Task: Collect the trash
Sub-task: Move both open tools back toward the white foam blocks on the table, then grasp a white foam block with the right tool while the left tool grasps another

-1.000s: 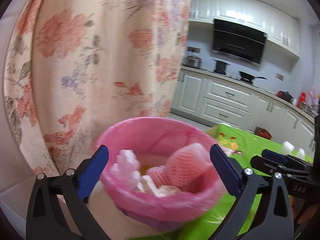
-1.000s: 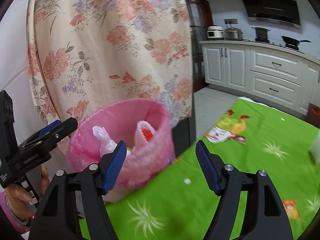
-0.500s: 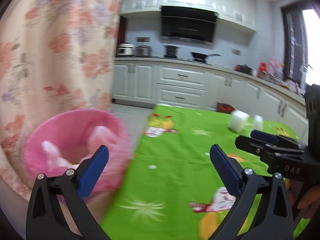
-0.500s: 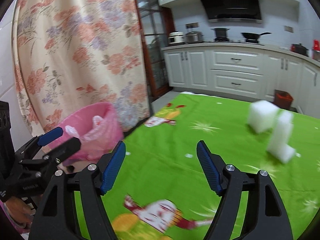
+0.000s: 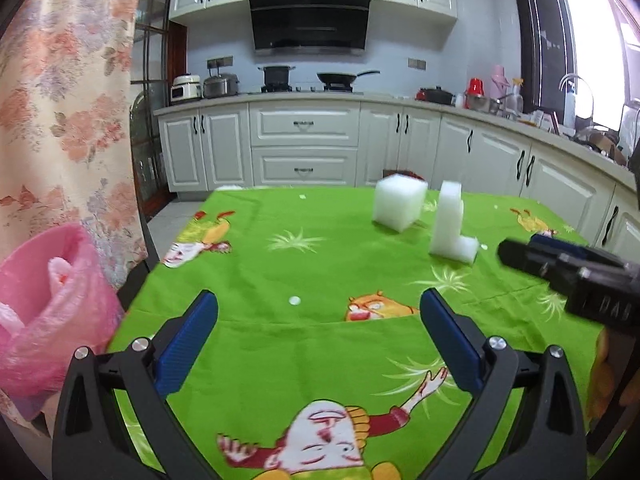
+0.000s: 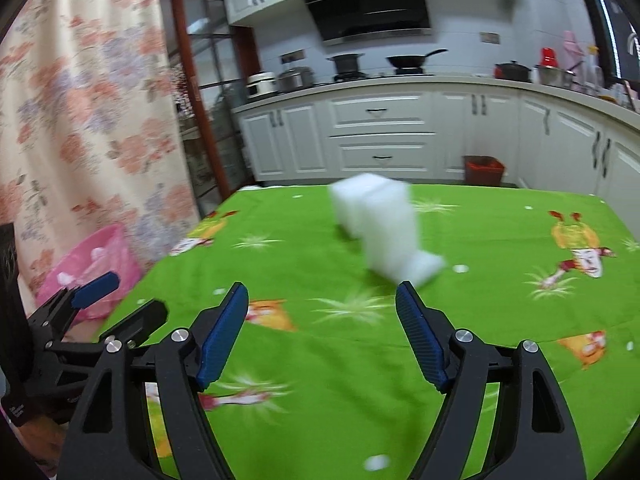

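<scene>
Two white foam pieces stand on the far part of the green tablecloth [image 5: 320, 248]: a foam cube [image 5: 400, 208] and an L-shaped foam piece [image 5: 450, 228]. The right wrist view blurs them into one white mass [image 6: 376, 220]. A pink-lined trash bin [image 5: 48, 300] holding white and pink scraps sits off the table's left edge, and it shows again in the right wrist view [image 6: 100, 256]. My left gripper [image 5: 319, 298] hangs open over the cloth, nothing between its fingers. My right gripper [image 6: 321, 289] is also empty, its jaws opening, short of the foam.
Small white crumbs [image 5: 295, 300] dot the cloth, one near the foam [image 6: 460, 268]. A floral curtain [image 5: 60, 120] hangs at the left behind the bin. White kitchen cabinets [image 5: 304, 148] and a red floor bin [image 6: 482, 168] lie beyond the table.
Both views have swung right, away from the pink bin and curtain, onto the green table. The foam pieces have come into view and grown nearer. Both grippers stay empty.
</scene>
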